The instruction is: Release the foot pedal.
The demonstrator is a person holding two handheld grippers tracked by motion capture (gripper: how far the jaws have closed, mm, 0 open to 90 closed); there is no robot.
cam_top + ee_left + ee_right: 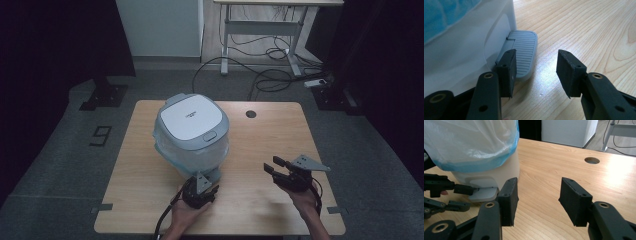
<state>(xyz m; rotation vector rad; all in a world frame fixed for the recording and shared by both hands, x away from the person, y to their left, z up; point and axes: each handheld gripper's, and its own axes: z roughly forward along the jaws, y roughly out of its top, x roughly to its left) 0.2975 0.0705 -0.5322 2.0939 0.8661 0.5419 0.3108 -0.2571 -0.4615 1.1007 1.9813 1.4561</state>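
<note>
A white pedal bin (192,145) with a grey lid (190,117) and a blue-tinted plastic liner (469,142) stands on the wooden table (145,170). Its grey ribbed foot pedal (524,50) sticks out at the base toward me. My left gripper (536,67) is open right at the pedal: one jaw is over the pedal's near edge, the other over bare wood. In the right gripper view the left gripper (467,197) reaches the pedal (484,194) from the left. My right gripper (272,166) hangs open over the table to the bin's right, with nothing between its jaws (537,195).
A round cable hole (251,114) sits in the table's far right part. Beyond the table stand a white cabinet (160,27) and a desk frame (260,30), with cables (270,75) on the floor. Bare wood lies right of the bin.
</note>
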